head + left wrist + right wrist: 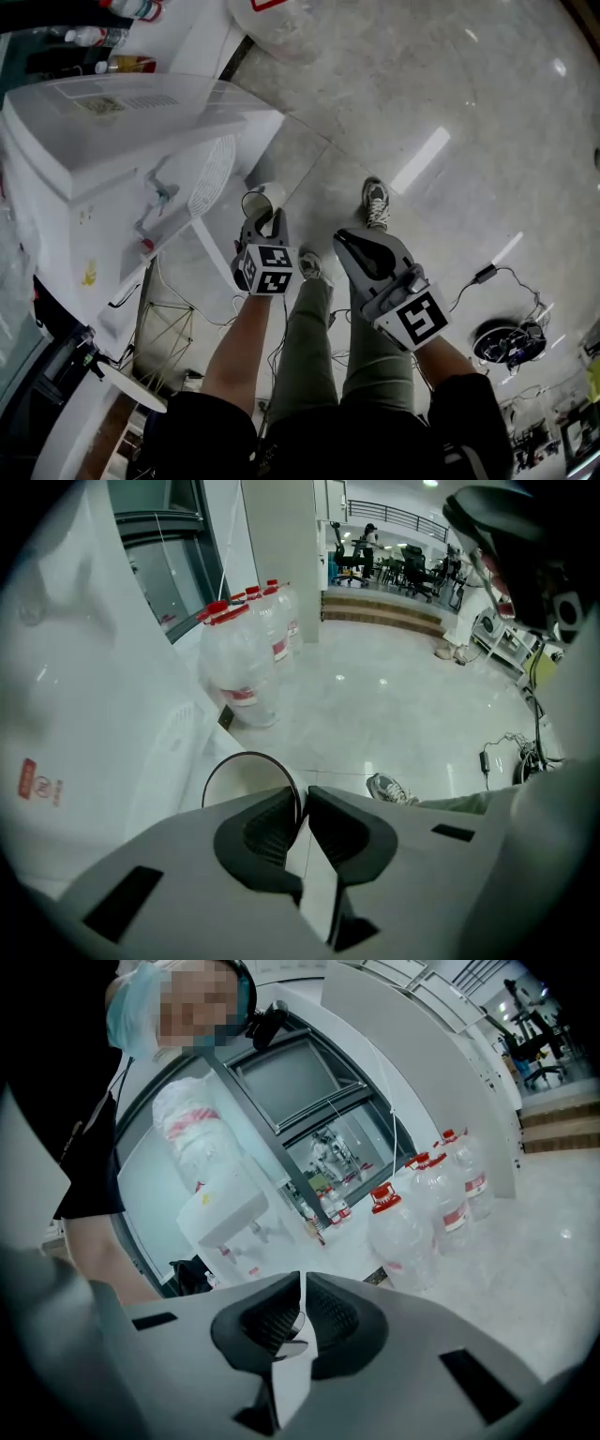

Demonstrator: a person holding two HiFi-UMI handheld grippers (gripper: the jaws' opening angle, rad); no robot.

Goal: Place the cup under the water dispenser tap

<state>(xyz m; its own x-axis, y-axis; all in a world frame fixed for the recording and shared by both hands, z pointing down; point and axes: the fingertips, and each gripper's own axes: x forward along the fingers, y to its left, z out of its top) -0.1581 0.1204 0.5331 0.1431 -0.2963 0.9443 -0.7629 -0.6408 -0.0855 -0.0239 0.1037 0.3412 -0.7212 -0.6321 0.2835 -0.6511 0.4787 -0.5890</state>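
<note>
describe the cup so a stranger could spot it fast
Find the big white water dispenser at the head view's left. Just right of its taps, the left gripper pinches the cup by its wall. It is small, white and open-topped, unlike the large clear red-capped bottles nearby.

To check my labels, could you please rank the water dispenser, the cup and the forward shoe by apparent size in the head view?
1. water dispenser, by far the largest.
2-3. cup and forward shoe look alike; the cup sits nearer the camera, partly behind the left gripper, so no ranking.
</note>
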